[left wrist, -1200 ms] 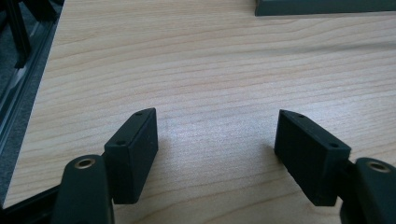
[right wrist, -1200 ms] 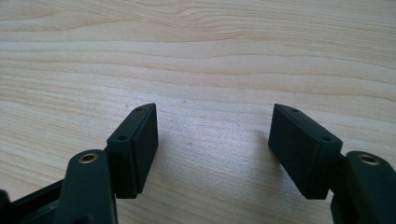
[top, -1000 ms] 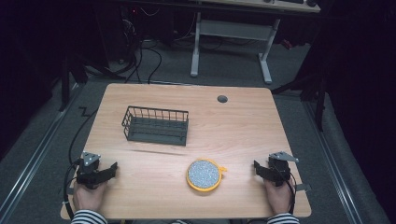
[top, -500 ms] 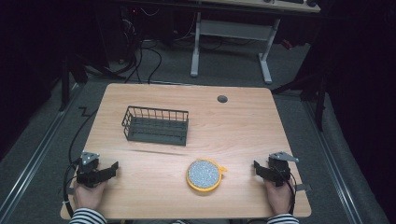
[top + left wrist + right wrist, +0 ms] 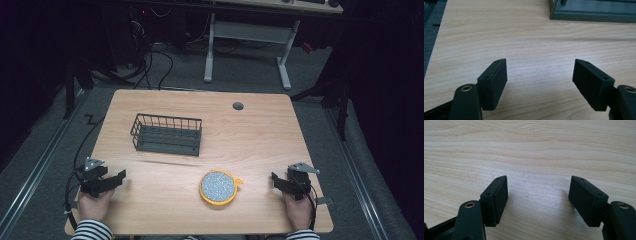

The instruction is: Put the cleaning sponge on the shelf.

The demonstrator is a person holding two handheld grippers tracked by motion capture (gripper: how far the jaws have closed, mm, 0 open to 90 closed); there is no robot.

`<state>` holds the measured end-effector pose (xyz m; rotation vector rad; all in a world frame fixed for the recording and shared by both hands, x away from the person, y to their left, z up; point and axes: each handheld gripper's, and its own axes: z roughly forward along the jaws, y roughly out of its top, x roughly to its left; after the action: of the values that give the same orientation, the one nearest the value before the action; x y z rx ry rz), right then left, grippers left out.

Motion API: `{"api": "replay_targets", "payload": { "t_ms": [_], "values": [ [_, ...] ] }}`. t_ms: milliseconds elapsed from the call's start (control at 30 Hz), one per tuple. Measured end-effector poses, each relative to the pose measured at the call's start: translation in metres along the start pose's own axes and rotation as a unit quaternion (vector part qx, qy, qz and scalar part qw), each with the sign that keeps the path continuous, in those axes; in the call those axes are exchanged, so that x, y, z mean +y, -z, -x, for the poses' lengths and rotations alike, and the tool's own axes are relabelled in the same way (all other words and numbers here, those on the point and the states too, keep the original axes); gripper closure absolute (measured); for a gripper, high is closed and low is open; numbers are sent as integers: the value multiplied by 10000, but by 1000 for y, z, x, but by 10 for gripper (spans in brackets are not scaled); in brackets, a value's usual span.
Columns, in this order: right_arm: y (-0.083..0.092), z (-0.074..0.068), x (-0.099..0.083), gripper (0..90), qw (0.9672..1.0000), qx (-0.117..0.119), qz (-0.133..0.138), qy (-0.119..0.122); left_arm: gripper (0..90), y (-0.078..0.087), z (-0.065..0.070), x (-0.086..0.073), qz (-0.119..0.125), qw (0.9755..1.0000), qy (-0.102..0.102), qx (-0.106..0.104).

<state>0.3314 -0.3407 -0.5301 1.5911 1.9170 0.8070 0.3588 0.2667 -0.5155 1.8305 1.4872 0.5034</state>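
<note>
Grippers are resting at the near corners of the bench [image 5: 260, 130], and nothing is in hand yet. The left gripper [image 5: 119, 176] is sitting by the near left corner with its jaws wide apart and bare wood between them; those jaws have just been closing a touch, with nothing caught. The right gripper [image 5: 275, 180] is waiting by the near right corner, jaws spread too and gripping nothing. The disc [image 5: 218, 186], a yellow-rimmed round thing with a speckled grey top, is lying flat near the near edge, between the two grippers and nearer the right one. The basket [image 5: 167, 134] is standing well apart from it, left of the bench's middle.

The likely opening move, as I'm judging it, is a reach for the disc. The right gripper is better placed, so it should be coming in low over the rim with jaws wide, straddling the yellow edge, then closing evenly. The disc is low and flat, so a shallow approach risks shoving it along the wood.
</note>
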Motion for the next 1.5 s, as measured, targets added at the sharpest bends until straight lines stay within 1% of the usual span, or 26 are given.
{"api": "replay_targets", "payload": {
  "t_ms": [33,100,133,167,200,233,333,433,500,533,600,667,700,733,767,800,833,867,1033,1133,1267,1300,1333,1433,1467,1500],
  "values": [
    [0,0,0,319,10000,0,-3,-6,285,3,1,8,38,10000,-75,-17],
    [0,0,0,319,10000,2,-3,-12,288,6,3,16,108,9999,-118,-27],
    [0,0,0,319,10000,2,-4,-10,289,8,4,20,141,9998,-117,-33],
    [0,0,0,319,10000,2,-3,-11,290,8,4,20,141,9998,-117,-33],
    [0,0,0,318,10000,4,-2,-11,292,11,6,29,229,9996,-119,-79],
    [0,0,0,318,10000,4,-2,-11,293,11,6,29,229,9996,-119,-79],
    [0,0,0,318,10000,5,-4,-9,297,14,8,41,289,9994,-152,-120],
    [0,0,0,318,10000,7,-5,-17,304,14,10,52,316,9991,-249,-119],
    [0,0,0,317,10000,9,-1,-11,316,13,11,62,366,9989,-232,-178],
    [0,0,0,317,10000,9,-1,-11,318,13,11,62,366,9989,-232,-178],
    [0,0,0,317,10000,8,-6,-15,321,12,12,69,374,9987,-254,-218],
    [0,0,0,317,10000,8,-8,-14,328,11,14,81,359,9986,-304,-261],
    [0,0,0,317,10000,8,-8,-14,331,11,14,81,359,9986,-304,-261],
    [0,0,0,317,10000,9,-9,-13,332,10,16,90,371,9983,-341,-278],
    [0,0,0,317,10000,9,-9,-13,334,10,16,90,371,9983,-341,-278],
    [0,0,0,317,10000,9,-8,-11,339,9,17,100,344,9983,-347,-320],
    [0,0,0,317,10000,9,-8,-11,342,9,17,100,344,9983,-347,-320],
    [0,0,0,317,10000,8,-9,-12,352,8,18,104,335,9983,-349,-330],
    [0,0,0,317,10000,8,-10,-12,361,-1,20,127,64,9986,-451,-275],
    [0,0,0,317,10000,12,-2,-6,370,-8,20,141,-72,9988,-418,-232],
    [0,0,0,317,10000,9,-12,2,393,-15,21,148,-178,9986,-456,-194],
    [0,0,0,317,10000,7,-12,0,401,-21,21,152,-289,9983,-460,-195],
    [0,0,0,317,10000,7,-12,0,412,-21,21,152,-289,9983,-460,-195],
    [0,0,0,317,10000,7,-12,1,433,-30,22,157,-441,9976,-511,-131],
    [0,0,0,316,10000,8,-11,4,443,-32,22,159,-448,9978,-467,-154],
    [0,0,0,316,10000,8,-11,3,453,-36,21,160,-511,9978,-383,-196]
  ]
}}
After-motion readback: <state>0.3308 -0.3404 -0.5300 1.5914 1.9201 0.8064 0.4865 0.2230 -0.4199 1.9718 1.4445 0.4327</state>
